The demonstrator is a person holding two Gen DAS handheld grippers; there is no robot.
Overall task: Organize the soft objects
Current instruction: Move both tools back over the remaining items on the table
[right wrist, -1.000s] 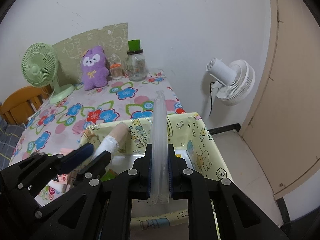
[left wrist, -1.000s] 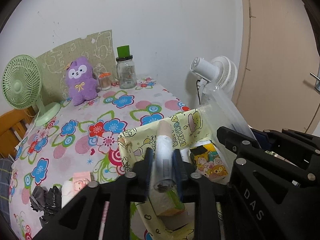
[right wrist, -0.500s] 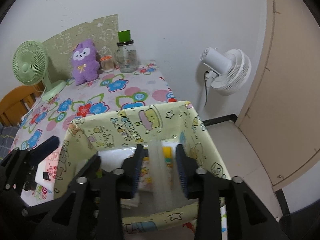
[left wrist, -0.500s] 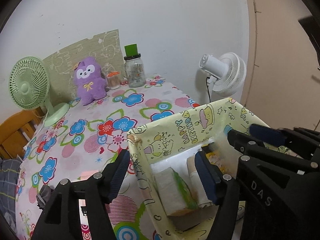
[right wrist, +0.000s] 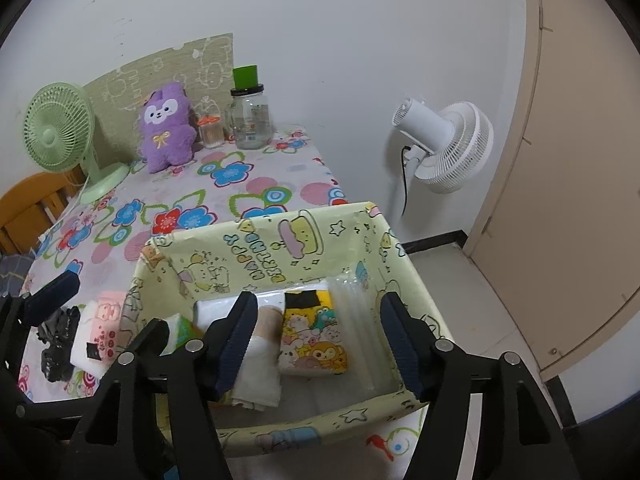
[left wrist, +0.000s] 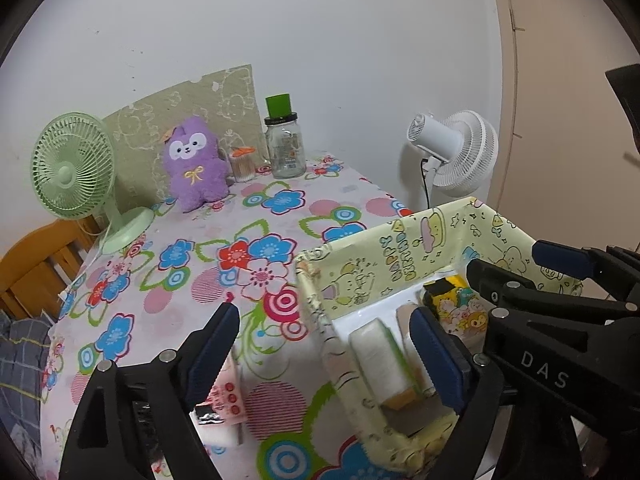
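**Both claws letting go over the storage box**

Lower centre of the right view, our yellow cartoon-print box point(right wrist: 280, 256) sits on the flowered counter point(right wrist: 224, 184), holding packets. Our right claw point(right wrist: 318, 344) and left claw point(left wrist: 326, 354) hover above it, jaws opening, nothing between them. A pink packet point(right wrist: 102, 330) waits lower left.

The left claw point(left wrist: 324, 344) covers part of the pink packet point(left wrist: 224, 392) on the counter. In the box point(right wrist: 280, 256), the right claw point(right wrist: 316, 340) hides half the white roll point(right wrist: 260, 364). The jar label point(right wrist: 252, 120) is too tiny to read.
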